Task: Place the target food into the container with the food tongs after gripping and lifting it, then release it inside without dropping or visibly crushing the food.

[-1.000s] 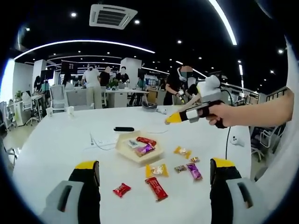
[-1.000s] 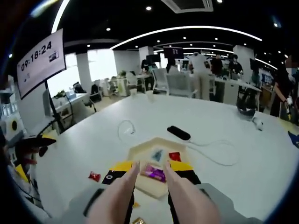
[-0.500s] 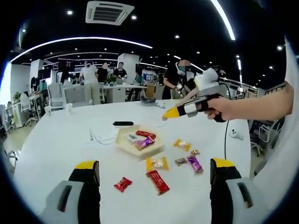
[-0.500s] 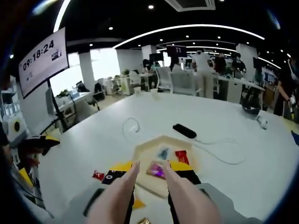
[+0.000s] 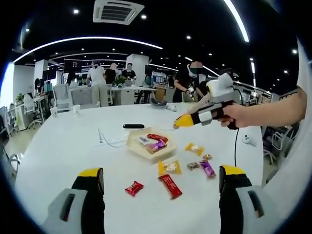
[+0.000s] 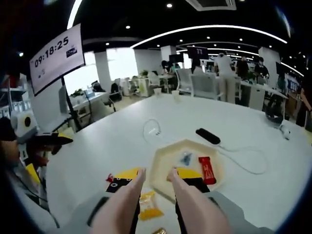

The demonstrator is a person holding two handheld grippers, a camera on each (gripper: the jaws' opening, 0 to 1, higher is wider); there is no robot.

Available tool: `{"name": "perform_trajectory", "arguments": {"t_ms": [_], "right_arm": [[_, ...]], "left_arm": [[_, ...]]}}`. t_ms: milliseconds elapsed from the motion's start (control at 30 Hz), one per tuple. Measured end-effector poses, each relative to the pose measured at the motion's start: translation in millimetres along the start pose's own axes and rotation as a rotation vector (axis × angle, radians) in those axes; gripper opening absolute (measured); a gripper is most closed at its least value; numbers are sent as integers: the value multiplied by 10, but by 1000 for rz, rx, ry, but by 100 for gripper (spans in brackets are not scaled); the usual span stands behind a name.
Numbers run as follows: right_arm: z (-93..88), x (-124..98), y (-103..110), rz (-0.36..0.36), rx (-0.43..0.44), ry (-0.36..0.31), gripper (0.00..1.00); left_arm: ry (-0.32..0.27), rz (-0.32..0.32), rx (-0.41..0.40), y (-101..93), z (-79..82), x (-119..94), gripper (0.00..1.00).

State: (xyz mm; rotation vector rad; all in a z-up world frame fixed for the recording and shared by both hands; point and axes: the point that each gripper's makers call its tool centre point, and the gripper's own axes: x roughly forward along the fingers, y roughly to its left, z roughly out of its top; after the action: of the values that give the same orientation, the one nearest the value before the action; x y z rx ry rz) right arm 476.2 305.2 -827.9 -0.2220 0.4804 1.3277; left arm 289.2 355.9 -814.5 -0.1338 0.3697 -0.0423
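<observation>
A hexagonal wooden tray (image 5: 132, 144) holds a red bar (image 5: 157, 138) and a purple candy (image 5: 157, 145). Loose sweets lie in front of it: a yellow pack (image 5: 168, 167), a red bar (image 5: 169, 185) and a small red candy (image 5: 133, 188). My left gripper (image 5: 161, 174) stands open and empty near the table's front. My right gripper (image 6: 157, 174) is shut on the beige food tongs (image 6: 139, 187). The tong tips are apart with nothing between them, hovering at the near rim of the tray (image 6: 165, 163). In the left gripper view, the right gripper (image 5: 184, 120) hangs above the tray's right side.
A black remote (image 6: 208, 136) and a white cable (image 6: 152, 131) lie beyond the tray. An orange candy (image 5: 194, 148) and a purple candy (image 5: 207, 168) lie right of the tray. People stand at desks far behind the white table (image 5: 63, 151).
The right gripper view has drawn back from the tray; the purple candy seen between the tong tips is now hidden. In the left gripper view the right gripper sits slightly lower.
</observation>
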Motion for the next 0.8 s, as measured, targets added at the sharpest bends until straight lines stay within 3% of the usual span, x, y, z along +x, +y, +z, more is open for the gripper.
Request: {"name": "perform_trajectory", "arguments": {"t_ms": [567,700,800], "right_arm": [[-248,-142,245,128,-28,-4,27],[-306,-150,318,165,-7,-5,27],[-320,-124,378,205,-3,-2,27]], "left_arm": [[48,-5,29,-268,61,-2,99],[62,27,60,-317,90,-3,99],[33,71,50,-320,150,3,99]]}}
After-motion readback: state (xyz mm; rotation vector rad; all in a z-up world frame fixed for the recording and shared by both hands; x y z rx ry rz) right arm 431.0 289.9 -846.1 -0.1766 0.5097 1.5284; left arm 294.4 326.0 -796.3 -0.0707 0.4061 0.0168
